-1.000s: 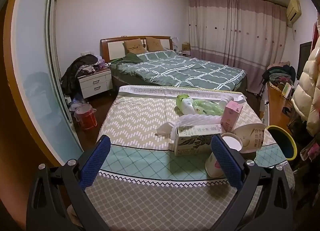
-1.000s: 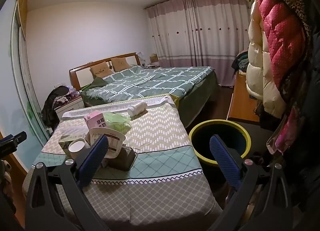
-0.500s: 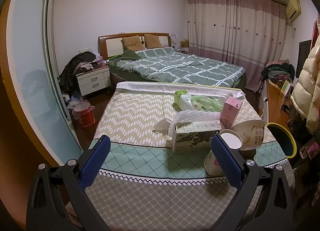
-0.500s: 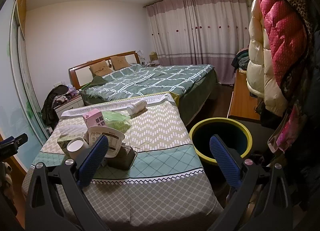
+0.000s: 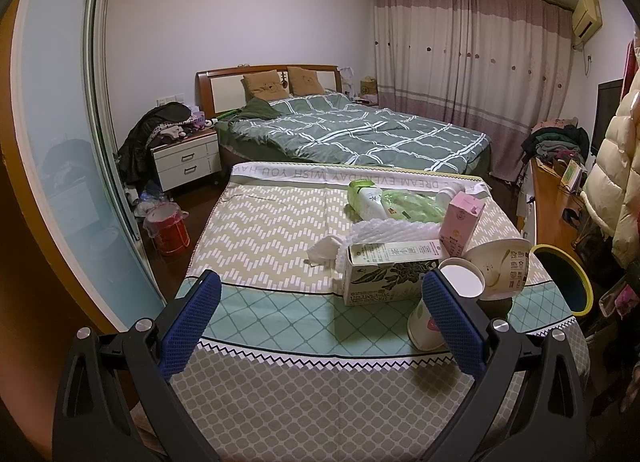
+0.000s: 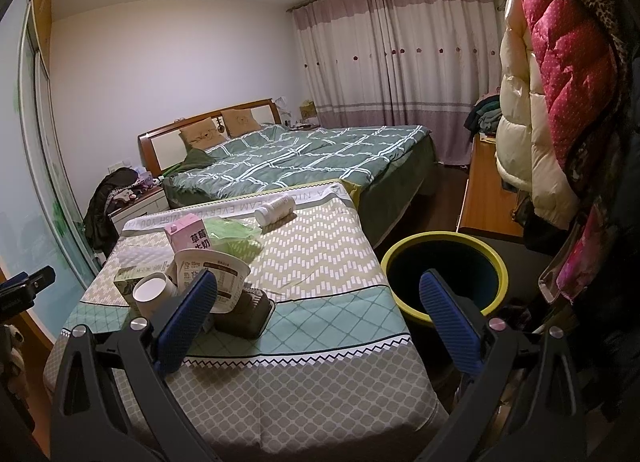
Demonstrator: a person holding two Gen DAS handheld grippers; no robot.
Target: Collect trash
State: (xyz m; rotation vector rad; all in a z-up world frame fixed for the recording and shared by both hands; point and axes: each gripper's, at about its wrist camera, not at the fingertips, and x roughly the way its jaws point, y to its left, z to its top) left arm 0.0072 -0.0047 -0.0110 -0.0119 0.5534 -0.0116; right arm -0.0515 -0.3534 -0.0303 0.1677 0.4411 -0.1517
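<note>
Both hand-held grippers, left (image 5: 318, 316) and right (image 6: 318, 316), released, nothing grasped. Trash clustered on bench (image 5: 260, 230), ahead-right of left hand-held gripper. Paper cup (image 5: 450, 304) nearest, to be approached first; light, tipped, white inside. Green-printed carton (image 5: 386, 272) lying flat behind. Yellow-rimmed bin (image 6: 442, 276) directly ahead of right hand-held gripper.

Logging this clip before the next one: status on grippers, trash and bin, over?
Left gripper open, empty. Right gripper open, empty. Trash untouched on the patterned tablecloth; yellow-rimmed dark bin beside it, unobstructed.
</note>
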